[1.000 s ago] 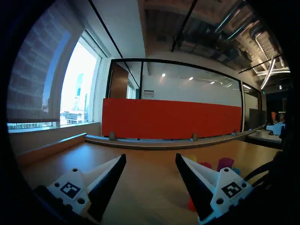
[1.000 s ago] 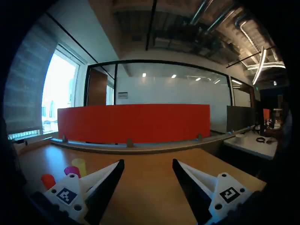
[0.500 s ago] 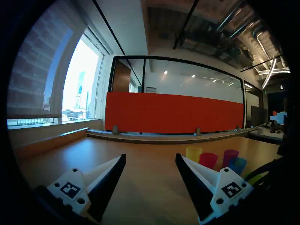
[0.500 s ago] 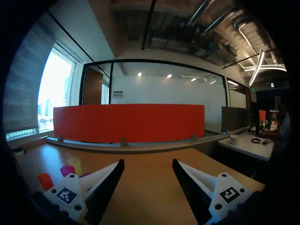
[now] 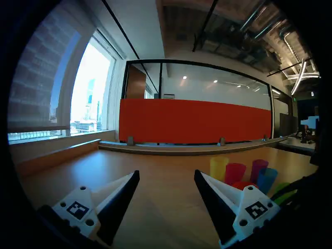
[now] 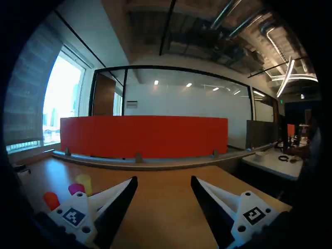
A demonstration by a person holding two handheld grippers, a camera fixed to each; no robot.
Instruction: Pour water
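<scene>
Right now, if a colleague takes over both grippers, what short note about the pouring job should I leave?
Left gripper: fingers open, empty, above the wooden table.
Right gripper: fingers open, empty.
Cups stand grouped on the table, ahead and right of the left gripper: yellow cup, pink cup, purple cup, blue cup.
Done: no cup grasped yet.
Left: grasp a cup and pour. I cannot tell which cup holds water.
</scene>
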